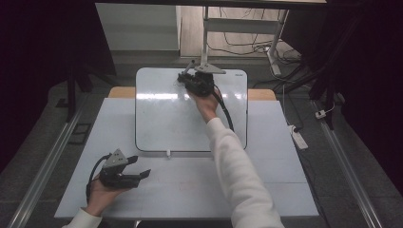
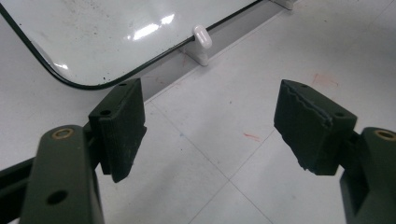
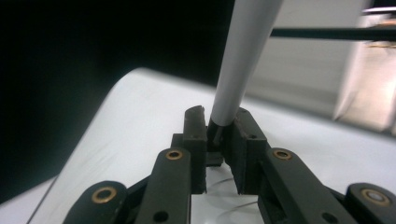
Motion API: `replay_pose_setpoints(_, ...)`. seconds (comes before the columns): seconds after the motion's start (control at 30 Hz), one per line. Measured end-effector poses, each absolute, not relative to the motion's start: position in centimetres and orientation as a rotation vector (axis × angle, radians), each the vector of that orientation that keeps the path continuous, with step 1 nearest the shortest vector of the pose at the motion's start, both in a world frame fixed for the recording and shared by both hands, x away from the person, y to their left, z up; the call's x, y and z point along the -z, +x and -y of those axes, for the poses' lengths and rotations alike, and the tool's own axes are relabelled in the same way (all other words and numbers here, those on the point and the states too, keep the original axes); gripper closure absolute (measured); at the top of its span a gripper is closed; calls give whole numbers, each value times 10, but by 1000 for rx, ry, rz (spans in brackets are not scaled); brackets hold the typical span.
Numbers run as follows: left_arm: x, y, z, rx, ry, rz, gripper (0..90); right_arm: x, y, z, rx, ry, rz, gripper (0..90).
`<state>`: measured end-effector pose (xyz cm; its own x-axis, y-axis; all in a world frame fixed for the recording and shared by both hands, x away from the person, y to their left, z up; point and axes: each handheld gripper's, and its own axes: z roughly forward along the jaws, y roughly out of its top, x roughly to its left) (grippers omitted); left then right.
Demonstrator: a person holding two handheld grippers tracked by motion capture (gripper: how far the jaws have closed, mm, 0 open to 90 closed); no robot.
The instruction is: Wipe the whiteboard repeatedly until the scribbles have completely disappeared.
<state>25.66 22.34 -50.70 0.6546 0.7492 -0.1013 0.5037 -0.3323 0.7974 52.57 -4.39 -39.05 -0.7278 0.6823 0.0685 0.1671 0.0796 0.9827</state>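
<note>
Right hand-held gripper (image 3: 219, 135) clamps marker (image 3: 243, 60) at upper whiteboard (image 1: 161, 118); left hand-held gripper (image 2: 210, 126) open, idle; risk: tilted marker slipping between the jaws.

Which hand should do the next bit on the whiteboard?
The right one, probably. The right gripper is over the far part of the whiteboard, jaws closed on a grey pen-like stick. The left gripper rests open on the table, near the board's front edge, holding nothing.

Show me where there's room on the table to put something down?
The white tabletop is bare between the left gripper and the white sleeve, and right of the glossy white rectangular whiteboard. It is crowded at the board's far edge, around the right gripper.
</note>
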Motion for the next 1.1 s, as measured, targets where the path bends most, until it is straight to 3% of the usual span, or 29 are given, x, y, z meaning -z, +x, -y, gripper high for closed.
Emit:
replay_pose_setpoints(0.23, 508, 258, -224, -356, 2008, -979, 260, 404, 514, 19, -1671, 713, -2077, 776)
replay_pose_setpoints(0.43, 507, 256, -225, -358, 2000, -974, 261, 393, 524, 35, -1695, 823, -1946, 776)
replay_pose_setpoints(0.6, 507, 256, -226, -356, 2000, -977, 261, 407, 510, 19, -1647, 683, -2085, 776)
replay_pose_setpoints(0.77, 506, 255, -226, -358, 1995, -974, 261, 396, 518, 41, -1662, 819, -1969, 776)
replay_pose_setpoints(0.93, 507, 257, -226, -353, 1995, -981, 261, 408, 506, 32, -1644, 728, -2056, 776)
replay_pose_setpoints(1.1, 506, 255, -226, -357, 1986, -978, 261, 394, 518, 63, -1668, 874, -1903, 776)
